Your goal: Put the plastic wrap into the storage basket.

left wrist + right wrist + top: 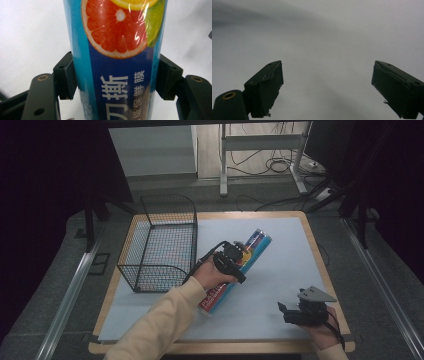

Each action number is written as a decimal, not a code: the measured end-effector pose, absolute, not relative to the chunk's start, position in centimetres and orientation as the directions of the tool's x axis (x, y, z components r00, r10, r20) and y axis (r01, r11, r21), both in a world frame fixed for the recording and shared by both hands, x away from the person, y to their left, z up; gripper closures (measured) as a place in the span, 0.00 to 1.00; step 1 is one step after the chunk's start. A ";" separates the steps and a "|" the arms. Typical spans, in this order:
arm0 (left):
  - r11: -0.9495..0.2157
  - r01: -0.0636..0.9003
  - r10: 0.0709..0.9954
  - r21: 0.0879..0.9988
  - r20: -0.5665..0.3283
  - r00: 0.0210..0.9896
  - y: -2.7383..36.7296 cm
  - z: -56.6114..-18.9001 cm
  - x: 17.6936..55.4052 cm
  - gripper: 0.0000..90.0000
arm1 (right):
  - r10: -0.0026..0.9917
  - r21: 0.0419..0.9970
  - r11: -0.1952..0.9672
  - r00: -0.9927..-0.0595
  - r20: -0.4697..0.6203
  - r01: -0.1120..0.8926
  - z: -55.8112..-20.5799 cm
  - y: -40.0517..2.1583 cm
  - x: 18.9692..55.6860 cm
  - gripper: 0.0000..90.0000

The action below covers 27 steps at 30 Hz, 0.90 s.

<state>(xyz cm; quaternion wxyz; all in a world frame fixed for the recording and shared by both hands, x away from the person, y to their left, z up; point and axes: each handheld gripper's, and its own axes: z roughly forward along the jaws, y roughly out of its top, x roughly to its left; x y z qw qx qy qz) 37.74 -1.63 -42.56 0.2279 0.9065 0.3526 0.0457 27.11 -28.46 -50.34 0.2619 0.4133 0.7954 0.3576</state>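
Right gripper (292, 312) agape; left gripper (115, 80) clamps roll (235, 270), lying diagonal

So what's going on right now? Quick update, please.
Left gripper shut on cling film roll, mid-length, on the white mat. Right gripper open, empty. Wire basket stands beside the roll.

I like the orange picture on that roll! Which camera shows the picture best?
The left gripper view: the cling film roll sits close up between the jaws, its grapefruit slice sharp. In the high view the roll is small and partly under the left gripper. The right gripper view faces bare tabletop.
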 end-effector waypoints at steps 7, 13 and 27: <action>-0.644 0.607 0.657 0.466 -0.070 0.751 -1.2 -41.5 37.6 0.35 | 0.846 0.786 0.401 -0.520 -0.120 0.471 -50.3 -28.5 27.1 0.12; -0.645 0.595 0.653 0.479 -0.059 0.755 -1.2 -40.5 37.6 0.35 | 0.847 0.787 0.400 -0.518 -0.120 0.470 -50.3 -28.5 27.1 0.12; -0.663 0.560 0.631 0.497 -0.031 0.775 -1.4 -39.1 37.3 0.35 | 0.846 0.788 0.399 -0.519 -0.120 0.469 -50.3 -28.5 27.1 0.12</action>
